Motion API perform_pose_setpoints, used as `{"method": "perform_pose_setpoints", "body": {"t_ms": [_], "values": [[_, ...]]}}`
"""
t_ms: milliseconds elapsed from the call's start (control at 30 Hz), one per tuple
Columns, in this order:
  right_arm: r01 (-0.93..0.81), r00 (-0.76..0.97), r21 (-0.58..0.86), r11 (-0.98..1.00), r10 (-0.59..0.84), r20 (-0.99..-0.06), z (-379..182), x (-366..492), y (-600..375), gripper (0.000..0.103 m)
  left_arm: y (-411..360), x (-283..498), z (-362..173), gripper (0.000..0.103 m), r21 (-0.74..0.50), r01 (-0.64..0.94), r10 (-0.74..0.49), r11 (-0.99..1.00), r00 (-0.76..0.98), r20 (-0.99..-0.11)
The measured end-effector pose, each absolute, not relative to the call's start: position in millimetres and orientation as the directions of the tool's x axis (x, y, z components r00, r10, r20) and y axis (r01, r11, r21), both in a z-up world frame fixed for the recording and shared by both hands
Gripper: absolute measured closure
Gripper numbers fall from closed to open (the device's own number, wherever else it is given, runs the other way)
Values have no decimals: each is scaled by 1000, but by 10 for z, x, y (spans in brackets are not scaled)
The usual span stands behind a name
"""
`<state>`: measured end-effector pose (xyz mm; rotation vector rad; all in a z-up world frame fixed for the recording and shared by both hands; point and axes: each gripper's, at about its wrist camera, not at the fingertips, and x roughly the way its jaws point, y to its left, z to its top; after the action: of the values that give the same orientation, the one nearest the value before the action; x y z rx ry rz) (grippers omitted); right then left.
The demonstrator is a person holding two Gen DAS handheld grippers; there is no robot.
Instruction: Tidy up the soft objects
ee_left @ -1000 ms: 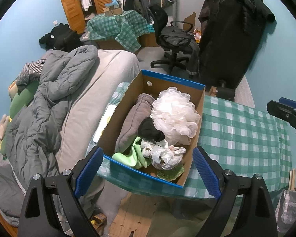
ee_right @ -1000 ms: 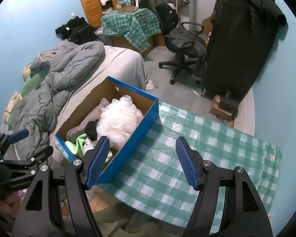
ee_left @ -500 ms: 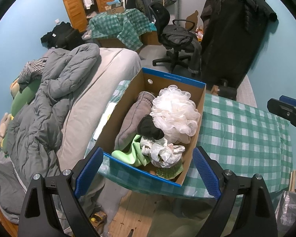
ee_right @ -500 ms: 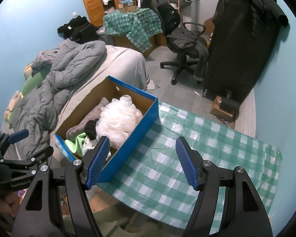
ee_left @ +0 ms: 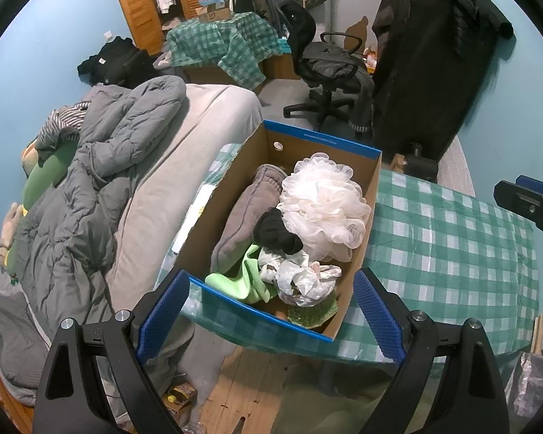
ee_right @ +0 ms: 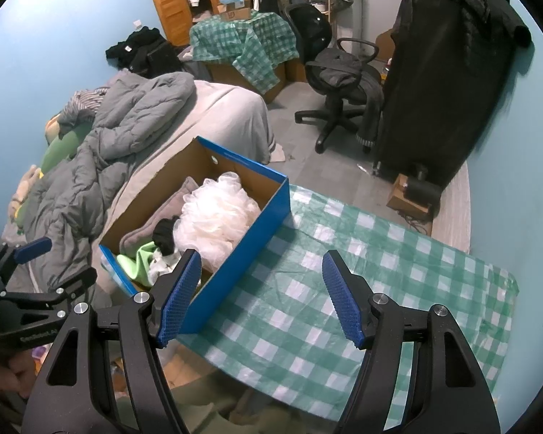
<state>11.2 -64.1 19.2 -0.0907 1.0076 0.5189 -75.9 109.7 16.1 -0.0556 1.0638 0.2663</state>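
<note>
Left hand-held gripper (ee_left: 268,311) of mine hangs wide open and empty over the near end of the cardboard box (ee_left: 374,184), so the soft things lie straight ahead and below it. That box is my landmark: its long axis runs away from me, along the left edge of the tabletop (ee_left: 452,253). Inside it, the white mesh pouf (ee_left: 325,209) fills the far right, the grey folded cloth (ee_left: 242,213) lies along the left wall, the black sock (ee_left: 275,233) sits between them, and the green cloth (ee_left: 246,282) and what looks like crumpled plastic (ee_left: 300,278) crowd the near end. My right hand-held gripper (ee_right: 262,296), also open and empty, sits to the right of the box, so I judge the left one nearer.
</note>
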Motion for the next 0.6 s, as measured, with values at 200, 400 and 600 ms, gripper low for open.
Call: {"method": "perform_pose_setpoints", "body": {"t_ms": [200,400,600], "values": [[-455,424,163,876,373,-825,194,119,-643,34,1099,-761,160,10,77,-245,185,967,453,-872],[-454,424,162,876,373,-825,194,126,-645,34,1090,-721,153,10,81,-248,189,966,452,-872],[-456,422,164,875,375,-826,183,127,-651,34,1095,-720,157,10,77,-250,186,965,449,-874]]}}
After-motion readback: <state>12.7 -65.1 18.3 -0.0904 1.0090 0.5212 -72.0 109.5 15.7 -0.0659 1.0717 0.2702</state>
